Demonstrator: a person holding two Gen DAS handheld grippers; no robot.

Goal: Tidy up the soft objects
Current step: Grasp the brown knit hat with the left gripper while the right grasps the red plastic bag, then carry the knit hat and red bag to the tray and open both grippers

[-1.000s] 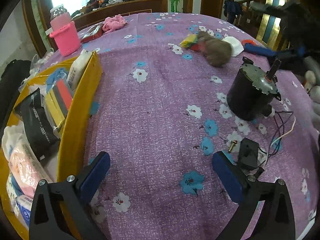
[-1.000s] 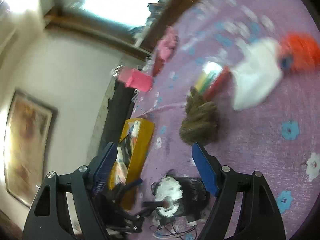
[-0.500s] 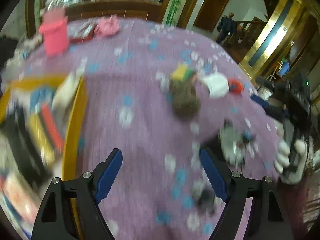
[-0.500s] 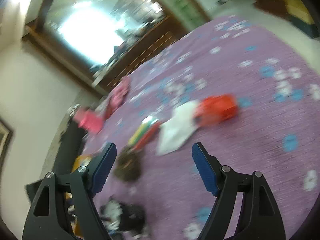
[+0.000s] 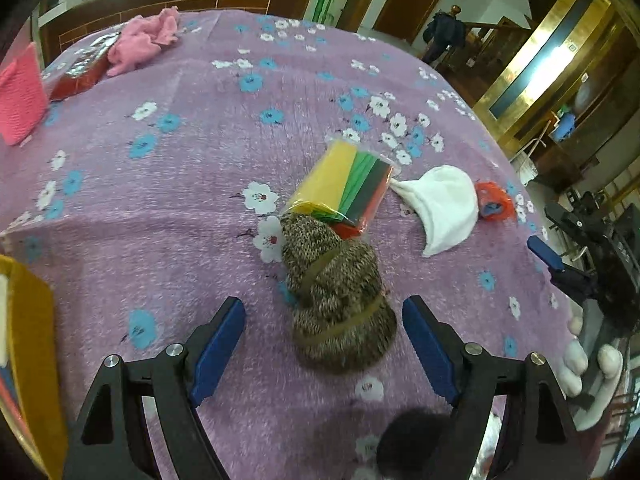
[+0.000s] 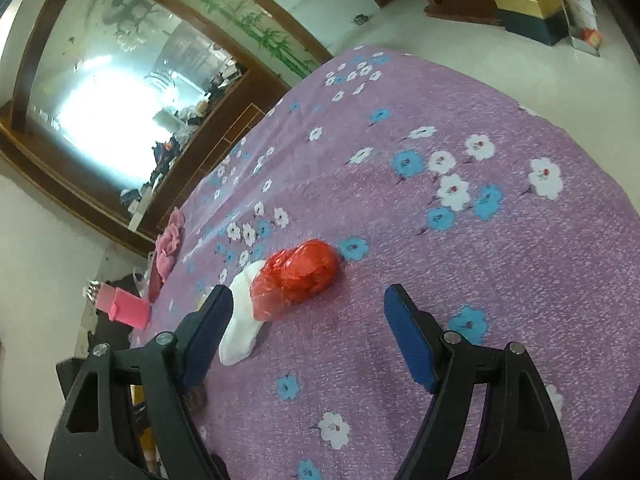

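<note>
A brown speckled knitted hat [image 5: 336,292] lies on the purple flowered cloth, between the fingers of my open left gripper [image 5: 324,344]. Behind it lie a packet of coloured sheets [image 5: 344,184], a white cloth [image 5: 444,204] and a red crinkled bag [image 5: 494,202]. In the right wrist view my right gripper [image 6: 308,332] is open and empty just in front of the red bag [image 6: 300,276], with the white cloth [image 6: 240,316] by its left finger. The right gripper also shows at the right of the left wrist view [image 5: 548,256].
A pink cloth [image 5: 144,40], a red packet [image 5: 76,76] and a pink container [image 5: 20,96] sit at the far left. A yellow bin [image 5: 32,360] stands at the left edge. A black motor [image 5: 416,436] lies at the bottom.
My left gripper has moved forward from the yellow bin and the motor to the knitted hat. My right gripper has swung from the motor area to the red bag.
</note>
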